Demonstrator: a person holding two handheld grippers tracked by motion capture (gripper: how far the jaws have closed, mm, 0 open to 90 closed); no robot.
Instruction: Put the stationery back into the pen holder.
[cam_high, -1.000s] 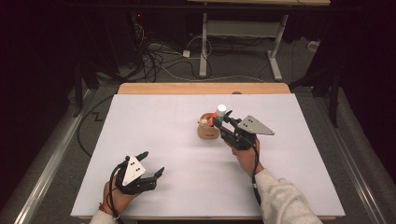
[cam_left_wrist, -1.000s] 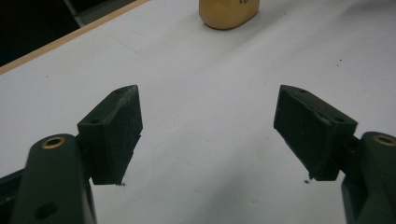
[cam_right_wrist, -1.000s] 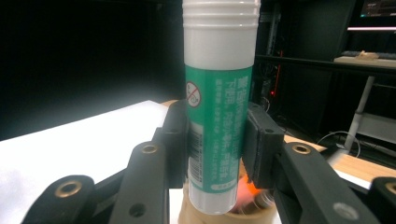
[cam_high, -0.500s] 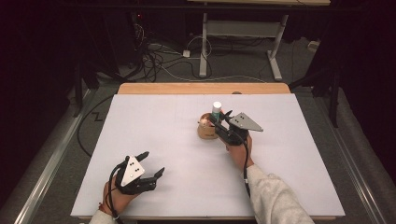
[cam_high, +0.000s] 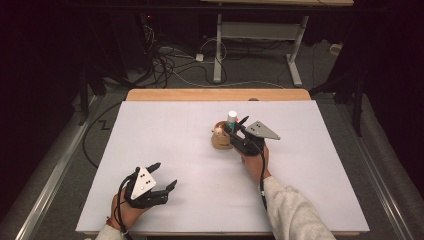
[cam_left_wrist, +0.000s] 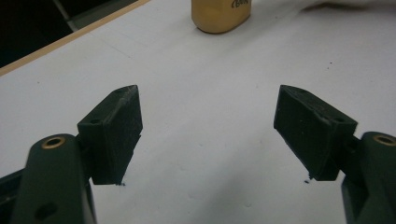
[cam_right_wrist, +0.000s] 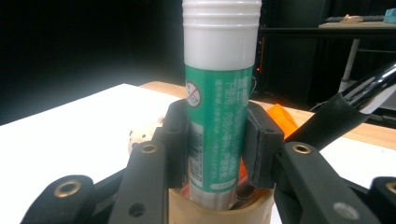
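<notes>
Our right gripper (cam_right_wrist: 212, 140) pinches the green glue stick (cam_right_wrist: 219, 98) upright between both pads, and since a second ago we have carried it a little toward the left, so its lower end now stands in the mouth of the tan holder (cam_high: 220, 139), which means the insertion is nearly finished. Our left gripper (cam_high: 159, 176) rests spread and empty near the front-left corner. Around the holder the white table (cam_high: 165, 130) is free, with its edges well apart.
</notes>
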